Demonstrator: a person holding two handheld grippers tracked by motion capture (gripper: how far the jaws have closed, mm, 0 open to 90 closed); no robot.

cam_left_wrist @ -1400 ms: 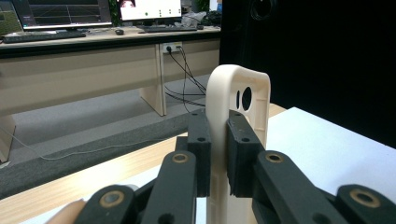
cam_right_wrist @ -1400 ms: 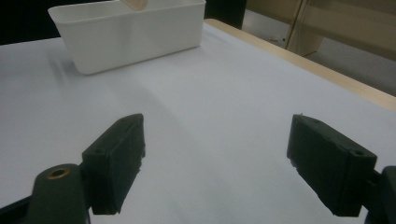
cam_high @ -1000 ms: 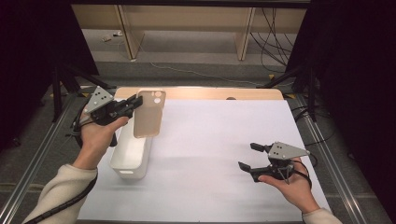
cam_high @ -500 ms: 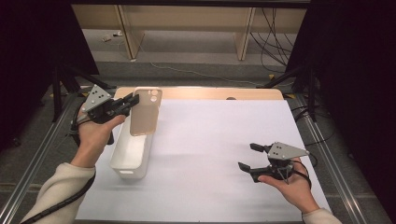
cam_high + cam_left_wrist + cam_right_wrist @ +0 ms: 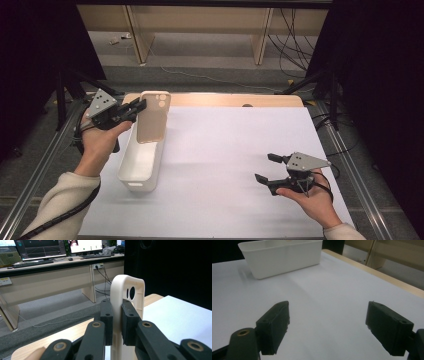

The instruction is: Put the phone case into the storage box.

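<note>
The left claw (image 5: pixel 134 107) is clamped tight on one long edge of a beige, soft-plastic phone case (image 5: pixel 152 117) with rounded corners and camera cut-outs. In the left gripper view its two black pads (image 5: pixel 106 318) squeeze the thin wall of the case from both sides, and the camera end rises above them. Taking the white rectangular plastic bin (image 5: pixel 141 162) as the landmark, the case hangs over the bin's far end, with its lower end dipping toward the open mouth and its camera end up and away from the person. Its long axis runs roughly along the bin's long axis, tipped steeply rather than lying flat. That is the relation the next move seems to turn on: the bin's opening lies directly beneath the held case, so a short lowering along that axis should likely seat it inside, provided the lower end clears the far rim. The right claw (image 5: pixel 266 168) rests well to the right of the bin on the white-covered worktop (image 5: pixel 225 150), jaws spread wide with nothing between them, and is much farther from the bin than the left hand (image 5: pixel 100 142).
</note>
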